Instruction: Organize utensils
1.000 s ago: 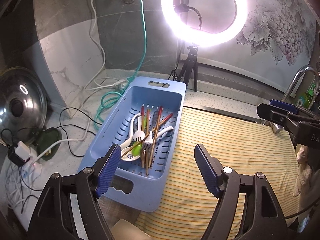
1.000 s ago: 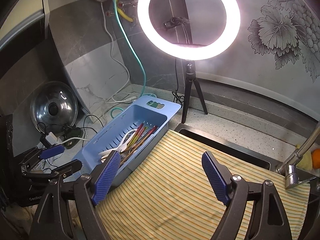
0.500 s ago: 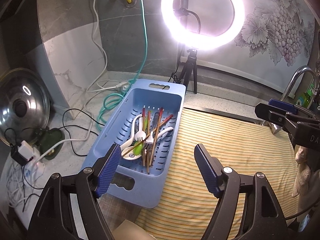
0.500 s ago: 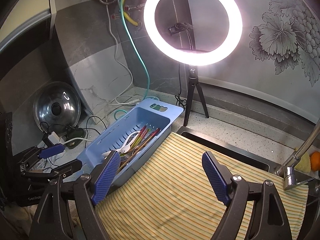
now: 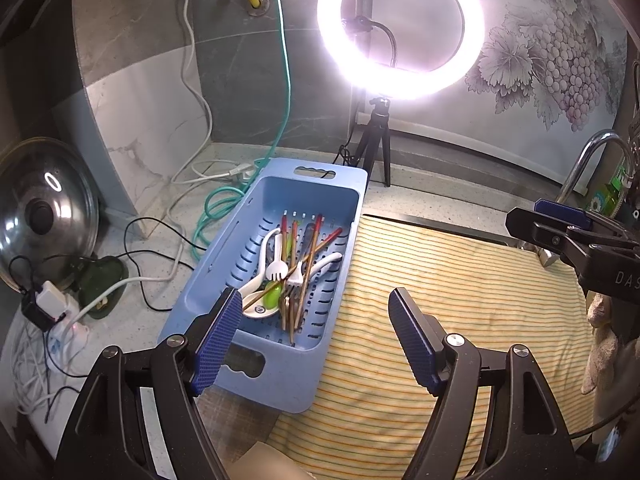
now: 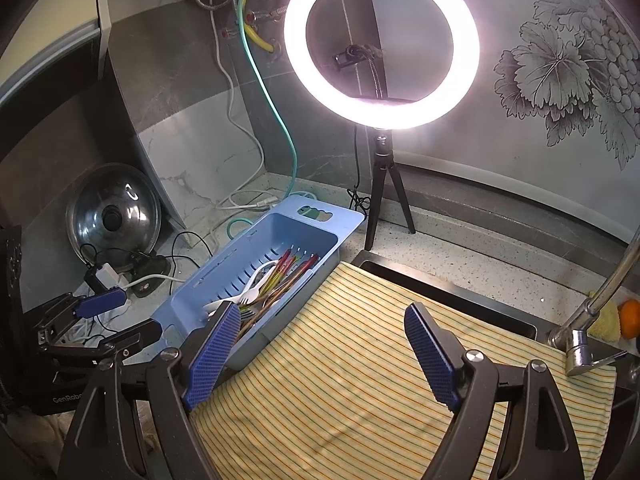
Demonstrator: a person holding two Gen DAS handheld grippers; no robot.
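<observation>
The utensils, chopsticks, white forks and spoons, lie tangled in the blue basket on the bench, beside the striped cloth. Your left gripper hangs over the basket's near end, tilted down, jaws wide and empty. Your right gripper hovers over the cloth, equally wide, holding nothing. Likely best: pick one loose piece off the top, gripping its handle, so the crossed chopsticks don't drag along

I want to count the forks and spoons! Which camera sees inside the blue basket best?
The left wrist view: it looks down into the blue basket, showing white forks, a spoon and chopsticks spread out. The right wrist view sees the basket from the side, with a finger hiding some utensils.
</observation>
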